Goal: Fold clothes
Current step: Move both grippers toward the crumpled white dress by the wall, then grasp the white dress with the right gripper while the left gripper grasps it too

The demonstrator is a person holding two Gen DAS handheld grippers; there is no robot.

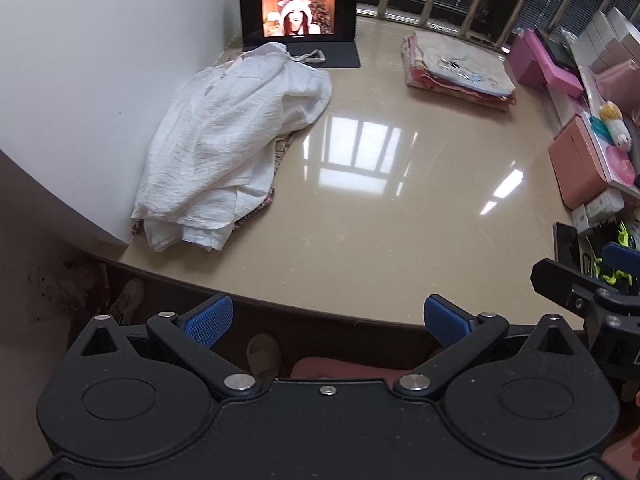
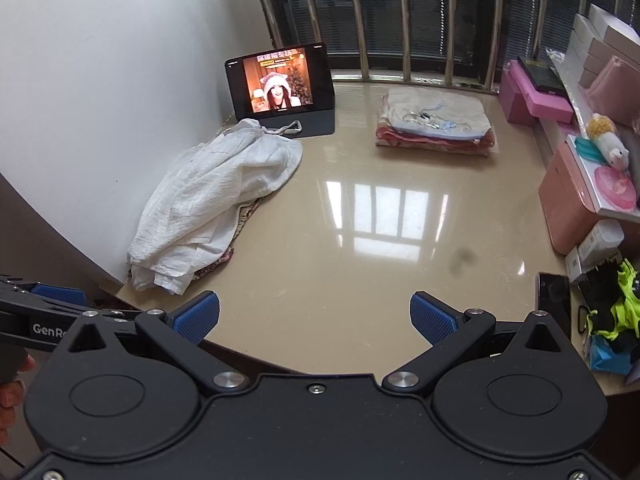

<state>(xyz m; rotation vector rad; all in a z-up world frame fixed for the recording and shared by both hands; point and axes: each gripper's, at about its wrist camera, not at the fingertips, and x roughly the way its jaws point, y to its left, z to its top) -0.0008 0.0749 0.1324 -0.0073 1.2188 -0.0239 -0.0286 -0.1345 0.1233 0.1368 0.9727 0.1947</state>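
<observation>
We see one glossy beige table (image 2: 360, 272), one crumpled white garment (image 2: 208, 200) heaped at its left by the wall, one folded stack (image 2: 436, 124) far right, one tablet (image 2: 280, 84) far left. Our left gripper (image 1: 328, 318) and right gripper (image 2: 316, 318) hover near, jaws spread, empty.

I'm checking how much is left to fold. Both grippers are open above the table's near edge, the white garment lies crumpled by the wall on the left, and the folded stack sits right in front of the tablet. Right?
Not quite: the folded stack sits well to the right of the tablet, near the window bars. The right wrist view shows this. The white garment lies in front of the tablet.
</observation>
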